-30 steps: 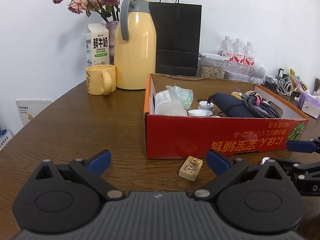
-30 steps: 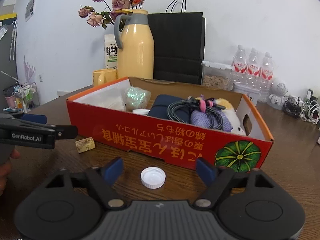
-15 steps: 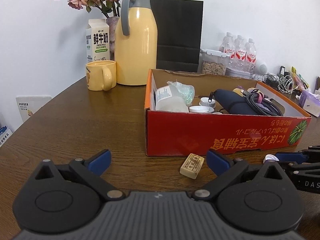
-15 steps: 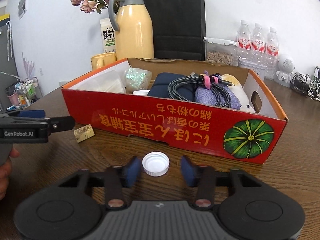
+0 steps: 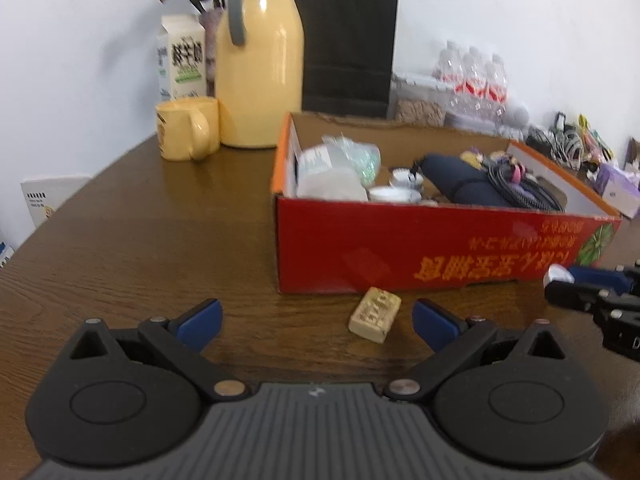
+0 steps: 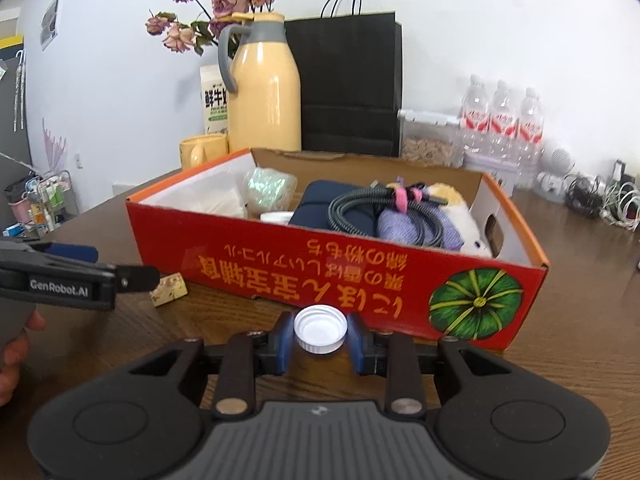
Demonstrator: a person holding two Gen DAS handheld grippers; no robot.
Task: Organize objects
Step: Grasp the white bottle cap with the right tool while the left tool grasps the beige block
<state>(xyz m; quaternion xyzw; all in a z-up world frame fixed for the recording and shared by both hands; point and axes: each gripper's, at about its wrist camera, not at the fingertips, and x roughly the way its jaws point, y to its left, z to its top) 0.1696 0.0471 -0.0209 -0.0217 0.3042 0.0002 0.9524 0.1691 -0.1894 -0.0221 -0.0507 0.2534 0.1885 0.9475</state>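
Right claw [image 6: 320, 338] is pinching the white cap [image 6: 320, 329] just in front of the red box [image 6: 360, 268]. Left claw [image 5: 316, 320] is sitting spread wide, with the tan block [image 5: 375, 314] lying between its fingers on the worktop [image 5: 140, 240].

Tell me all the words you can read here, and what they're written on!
"GenRobot.AI": on the side of the left gripper.
"鲜牛奶": big dark characters on the milk carton; its small green print is too blurred.
Orange characters, upside down, on the red box: not readable.
Water bottles, red labels: too small.
Small tan block: embossed marks, unreadable.
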